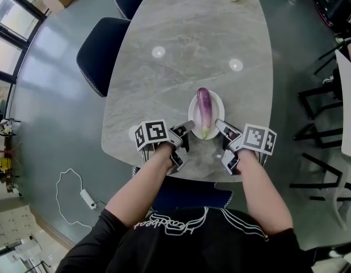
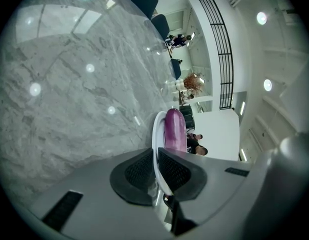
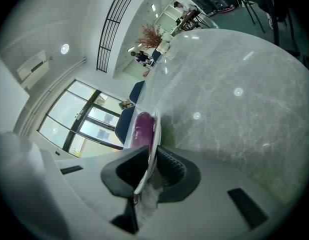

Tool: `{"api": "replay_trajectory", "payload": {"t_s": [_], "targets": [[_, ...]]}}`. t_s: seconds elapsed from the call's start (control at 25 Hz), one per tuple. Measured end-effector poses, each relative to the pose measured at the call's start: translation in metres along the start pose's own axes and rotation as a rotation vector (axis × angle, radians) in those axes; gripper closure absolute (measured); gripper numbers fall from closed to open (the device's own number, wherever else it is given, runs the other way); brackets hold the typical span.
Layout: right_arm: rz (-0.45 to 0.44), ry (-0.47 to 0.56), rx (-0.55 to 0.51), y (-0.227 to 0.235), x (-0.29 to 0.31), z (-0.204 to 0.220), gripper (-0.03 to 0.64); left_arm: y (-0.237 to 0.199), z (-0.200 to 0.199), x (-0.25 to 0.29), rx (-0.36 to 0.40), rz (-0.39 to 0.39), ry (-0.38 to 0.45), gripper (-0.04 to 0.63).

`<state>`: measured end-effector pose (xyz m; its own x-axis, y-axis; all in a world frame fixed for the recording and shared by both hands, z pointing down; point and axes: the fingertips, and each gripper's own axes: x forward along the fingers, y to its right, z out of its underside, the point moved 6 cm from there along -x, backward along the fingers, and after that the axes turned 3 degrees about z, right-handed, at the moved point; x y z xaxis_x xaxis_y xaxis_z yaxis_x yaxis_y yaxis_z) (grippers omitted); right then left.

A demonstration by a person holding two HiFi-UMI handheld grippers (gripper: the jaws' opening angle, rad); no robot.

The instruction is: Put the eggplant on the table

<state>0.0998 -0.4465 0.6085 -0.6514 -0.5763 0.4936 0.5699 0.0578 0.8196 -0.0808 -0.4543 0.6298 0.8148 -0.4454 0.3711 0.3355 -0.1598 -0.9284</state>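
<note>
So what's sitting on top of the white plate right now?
One purple eggplant lies lengthwise on the plate. The left gripper and right gripper each clamp its rim. The plate's middle under the eggplant is covered.

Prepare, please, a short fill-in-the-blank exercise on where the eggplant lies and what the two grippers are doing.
1. The eggplant lies on a white ____.
2. The left gripper and the right gripper are each shut on that dish's ____.
3. The eggplant's green stem end points ____ the person.

Missing words: plate; rim; toward.
</note>
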Motion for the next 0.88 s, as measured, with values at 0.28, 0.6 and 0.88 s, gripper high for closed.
{"api": "replay_trajectory", "payload": {"t_s": [0.28, 0.6, 0.88], "targets": [[0.025, -0.001, -0.037, 0.0011, -0.0007, -0.0009, 0.563, 0.0009, -0.0011, 0.0003, 0.017, 0.006, -0.004, 0.575], [0.076, -0.022, -0.084, 0.0023, -0.0011, 0.0034, 0.561, 0.0031, -0.0022, -0.0033, 0.038, -0.027, 0.003, 0.535], [0.15, -0.025, -0.137, 0.0073, -0.0044, 0.0042, 0.56, 0.0051, -0.0042, -0.0064, 0.062, -0.052, 0.021, 0.502]]}}
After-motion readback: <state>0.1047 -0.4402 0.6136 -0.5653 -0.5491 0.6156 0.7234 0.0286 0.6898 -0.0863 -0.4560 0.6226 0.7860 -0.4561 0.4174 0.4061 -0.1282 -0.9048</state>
